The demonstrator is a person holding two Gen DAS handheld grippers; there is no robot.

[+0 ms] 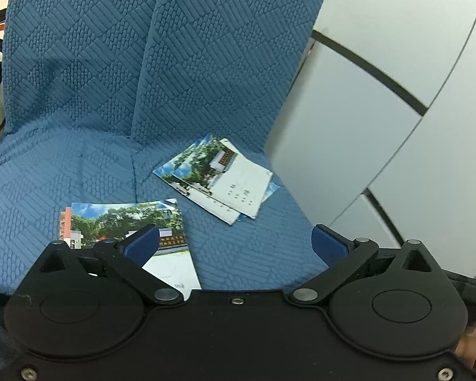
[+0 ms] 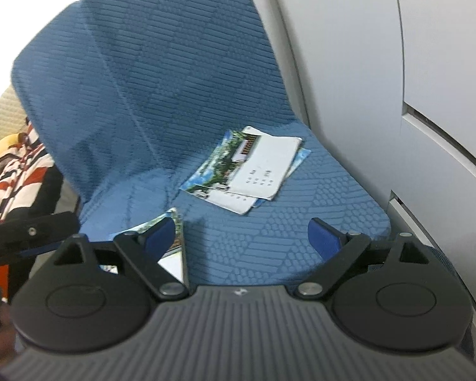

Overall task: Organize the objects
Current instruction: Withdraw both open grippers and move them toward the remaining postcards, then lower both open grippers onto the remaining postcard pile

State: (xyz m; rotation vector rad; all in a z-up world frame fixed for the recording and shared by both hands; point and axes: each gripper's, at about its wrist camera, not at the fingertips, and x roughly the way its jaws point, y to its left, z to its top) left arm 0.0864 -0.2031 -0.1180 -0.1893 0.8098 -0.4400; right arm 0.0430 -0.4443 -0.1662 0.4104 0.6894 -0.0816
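Two loose piles of printed leaflets with tree photos lie on a blue textured sofa seat (image 1: 254, 254). The far pile (image 1: 220, 179) is fanned out near the seat's right end and also shows in the right wrist view (image 2: 254, 171). The near pile (image 1: 127, 219) lies flat, partly hidden behind one of my left gripper's fingers (image 1: 141, 243). My left gripper (image 1: 234, 243) hangs open above the seat with nothing between its blue pads. My right gripper (image 2: 242, 238) is open too and holds nothing. The near pile (image 2: 174, 247) peeks out beside its left finger.
Two blue back cushions (image 1: 111, 47) rise behind the seat. Grey panelled cabinet fronts (image 1: 380, 79) stand close on the right, past the sofa's end. A red, white and black striped cloth (image 2: 12, 171) lies to the left. Part of the left gripper's black body (image 2: 31, 231) shows there.
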